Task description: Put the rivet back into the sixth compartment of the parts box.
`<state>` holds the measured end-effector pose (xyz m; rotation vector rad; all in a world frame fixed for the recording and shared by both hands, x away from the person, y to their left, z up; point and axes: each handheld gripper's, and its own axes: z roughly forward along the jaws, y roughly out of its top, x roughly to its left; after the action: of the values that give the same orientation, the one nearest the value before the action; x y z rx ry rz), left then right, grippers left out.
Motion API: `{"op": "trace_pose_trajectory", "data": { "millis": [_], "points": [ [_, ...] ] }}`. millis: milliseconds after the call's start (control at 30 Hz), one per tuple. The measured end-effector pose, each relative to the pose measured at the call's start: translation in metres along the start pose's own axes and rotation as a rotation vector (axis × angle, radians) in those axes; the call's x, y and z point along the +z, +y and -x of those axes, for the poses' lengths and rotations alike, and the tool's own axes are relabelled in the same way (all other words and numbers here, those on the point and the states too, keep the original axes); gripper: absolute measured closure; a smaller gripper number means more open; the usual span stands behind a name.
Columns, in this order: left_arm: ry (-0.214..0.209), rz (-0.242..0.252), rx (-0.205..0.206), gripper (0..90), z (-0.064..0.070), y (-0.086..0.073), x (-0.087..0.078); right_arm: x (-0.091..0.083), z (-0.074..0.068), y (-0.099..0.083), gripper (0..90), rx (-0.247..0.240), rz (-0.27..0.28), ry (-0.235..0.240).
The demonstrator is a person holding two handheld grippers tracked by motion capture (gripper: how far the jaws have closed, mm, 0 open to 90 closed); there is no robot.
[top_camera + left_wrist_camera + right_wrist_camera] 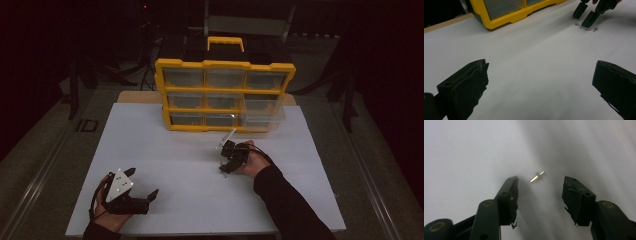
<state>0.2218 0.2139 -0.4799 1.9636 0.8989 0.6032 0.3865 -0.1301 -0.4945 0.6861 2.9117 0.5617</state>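
**Right claw poised over a small metal pin, nothing picked up yet**

The right gripper (540,188) hangs just above the white table top (175,150) with its jaws apart, and a small silvery pin (537,177) lies on the sheet just ahead of the gap between them, untouched. In the left gripper view the same gripper (586,15) stands tips-down among a few tiny metal pieces (589,28) scattered on the sheet. The left gripper (142,185) rests low at the near left of the table, jaws spread wide and empty, well apart from the parts.

By my reading the work is at an early stage: the pin is lined up for a pinch but not yet grasped, and the other loose pieces lie beside it. Closing on it, lifting it and carrying it off, probably to the organizer, all remain.

The yellow drawer organizer (225,95) stands upright at the far side of the table, with clear drawers and a handle on top; one drawer (262,112) at its right appears pulled out. The sheet is plain white and bare between the hands. The room around is dark, with dim shapes of stands and cables behind the table.
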Motion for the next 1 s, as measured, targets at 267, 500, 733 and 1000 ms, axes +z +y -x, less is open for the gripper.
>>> {"op": "trace_pose_trajectory", "data": {
  "millis": [267,500,733,1000],
  "points": [
    [-0.002,-0.003,0.002,0.8,0.000,0.000,0.001,-0.001,0.000,0.002,52.4,0.000,0.004,0.016],
    [-0.003,-0.003,0.003,0.9,0.000,0.000,0.000,0.003,-0.002,0.010,62.0,-0.006,-0.016,0.037],
    [-0.006,-0.004,0.003,0.9,0.001,0.000,0.001,0.004,-0.005,0.021,71.5,-0.038,-0.083,0.021],
    [-0.009,-0.009,0.009,1.0,0.002,0.000,0.002,0.006,-0.003,0.031,81.5,-0.043,-0.140,0.039]
  ]
}}
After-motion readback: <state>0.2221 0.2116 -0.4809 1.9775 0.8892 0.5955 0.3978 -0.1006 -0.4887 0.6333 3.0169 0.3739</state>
